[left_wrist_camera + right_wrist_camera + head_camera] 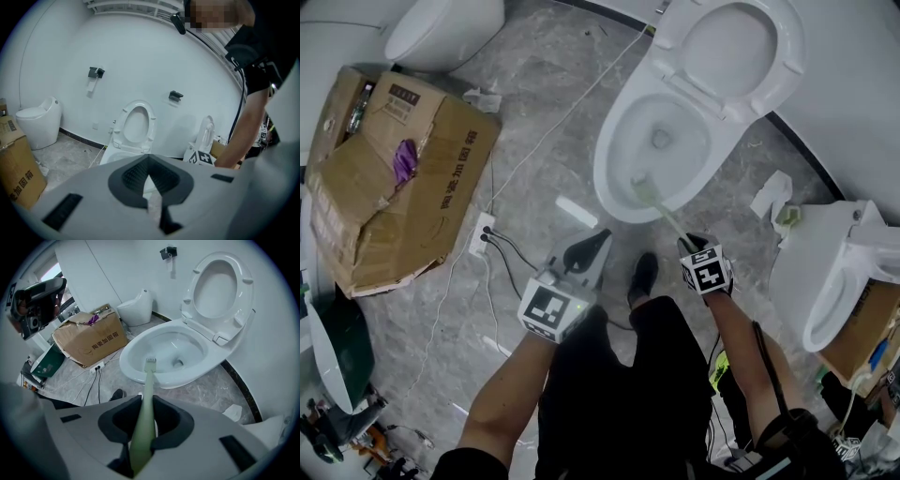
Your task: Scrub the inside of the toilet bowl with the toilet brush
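The right gripper point(692, 246) point(140, 430) has its jaws clamped on the pale green handle of the toilet brush point(667, 217) point(144, 404). The handle runs forward from the jaws, and the brush head sits just inside the near rim of the toilet bowl point(609, 159) point(133, 371), against the white inner wall and short of the drain. The seat and lid point(731, 47) stand raised on the far side.

The left gripper point(600, 242) point(151, 185) is held to the left of the bowl, above the grey floor point(534, 112). Its jaws are drawn together with only a thin slit between the pads, and nothing is in them.

A dented cardboard box point(394, 169) lies on the far left with a power strip point(481, 234) beside it. A second toilet point(834, 281) stands on the right. A dark shoe point(643, 274) rests near the bowl.
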### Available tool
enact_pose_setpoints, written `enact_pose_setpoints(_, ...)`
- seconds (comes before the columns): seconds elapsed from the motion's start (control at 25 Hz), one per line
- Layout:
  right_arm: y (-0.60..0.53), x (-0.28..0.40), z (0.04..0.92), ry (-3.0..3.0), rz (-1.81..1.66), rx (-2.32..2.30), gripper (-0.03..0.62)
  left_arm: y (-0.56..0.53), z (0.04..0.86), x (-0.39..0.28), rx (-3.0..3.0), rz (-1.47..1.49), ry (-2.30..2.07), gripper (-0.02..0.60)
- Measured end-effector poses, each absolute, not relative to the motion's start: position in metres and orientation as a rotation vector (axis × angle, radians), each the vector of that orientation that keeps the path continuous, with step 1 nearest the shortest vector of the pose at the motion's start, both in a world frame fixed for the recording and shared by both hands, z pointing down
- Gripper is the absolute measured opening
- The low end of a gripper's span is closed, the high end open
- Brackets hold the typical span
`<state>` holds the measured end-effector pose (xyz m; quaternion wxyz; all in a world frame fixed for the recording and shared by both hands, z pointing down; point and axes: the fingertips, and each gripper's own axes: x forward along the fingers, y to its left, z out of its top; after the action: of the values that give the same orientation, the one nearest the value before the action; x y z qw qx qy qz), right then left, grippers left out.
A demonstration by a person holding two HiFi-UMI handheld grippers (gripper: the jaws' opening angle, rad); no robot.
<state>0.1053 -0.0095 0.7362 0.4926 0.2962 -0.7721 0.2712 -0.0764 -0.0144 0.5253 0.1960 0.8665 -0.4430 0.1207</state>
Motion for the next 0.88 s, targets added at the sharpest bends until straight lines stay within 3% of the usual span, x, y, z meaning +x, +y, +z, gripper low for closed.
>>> enact_pose_setpoints(0.88, 0.005, 0.062, 0.722, -1.889, 0.658, 0.64, 0.081, -0.017, 0.506, -0.104, 2.432, 0.327, -1.277, 0.002)
